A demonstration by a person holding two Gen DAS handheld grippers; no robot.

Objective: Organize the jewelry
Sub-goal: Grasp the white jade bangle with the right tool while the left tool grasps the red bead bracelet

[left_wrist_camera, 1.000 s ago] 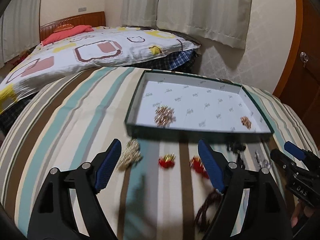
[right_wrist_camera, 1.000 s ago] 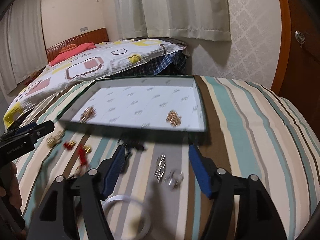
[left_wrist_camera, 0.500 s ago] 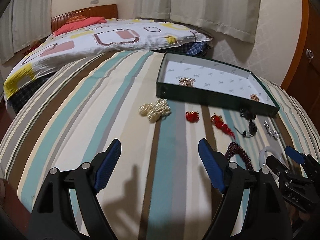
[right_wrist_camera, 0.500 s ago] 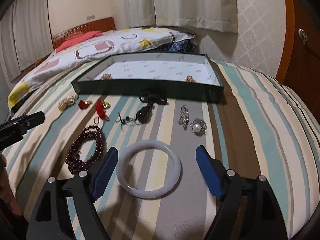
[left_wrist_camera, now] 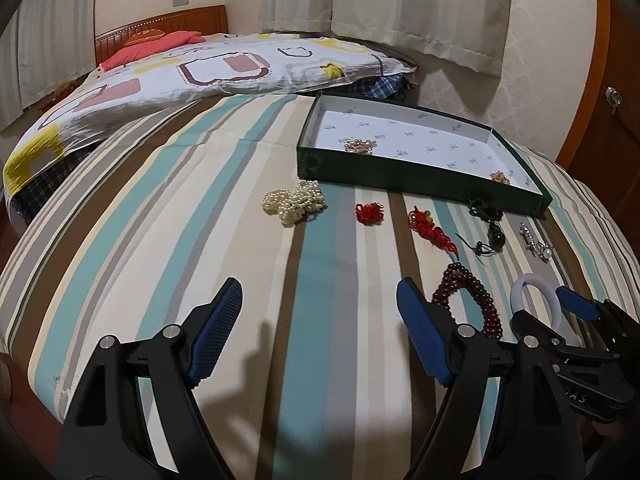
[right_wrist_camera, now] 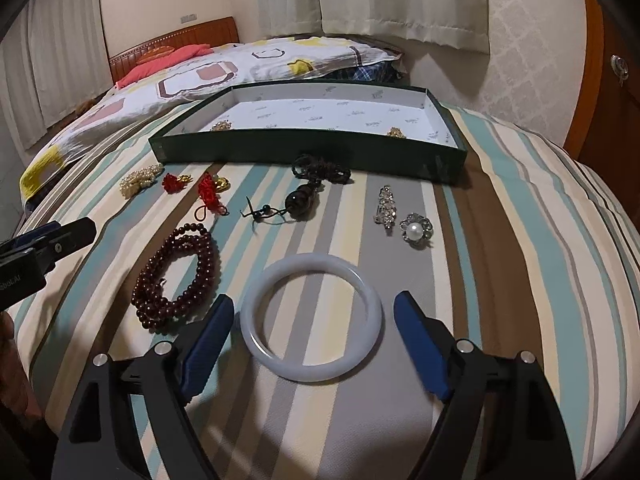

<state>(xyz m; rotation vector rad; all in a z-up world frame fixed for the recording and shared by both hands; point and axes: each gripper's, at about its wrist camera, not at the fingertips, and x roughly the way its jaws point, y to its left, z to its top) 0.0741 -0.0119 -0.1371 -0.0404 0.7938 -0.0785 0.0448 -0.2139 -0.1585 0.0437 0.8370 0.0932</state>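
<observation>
Left view: the left gripper (left_wrist_camera: 319,322) hangs empty, fingers wide, above the bed (left_wrist_camera: 160,208). The box (left_wrist_camera: 420,178) holds two small pieces; pearls (left_wrist_camera: 294,200) lie outside.

Right view: the right gripper (right_wrist_camera: 314,326), fingers wide, brackets the white bangle (right_wrist_camera: 311,316). Most jewelry remains unsorted.

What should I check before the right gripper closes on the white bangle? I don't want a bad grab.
1. Right gripper open: ok.
2. White bangle lying flat between its fingers: ok.
3. Dark red bead strand clear of the left-hand finger: cannot tell; it lies very close.
4. Left gripper open, holding nothing, off to the side: ok.
5. Green box has bare floor for the bangle: ok; only two small pieces inside.
</observation>
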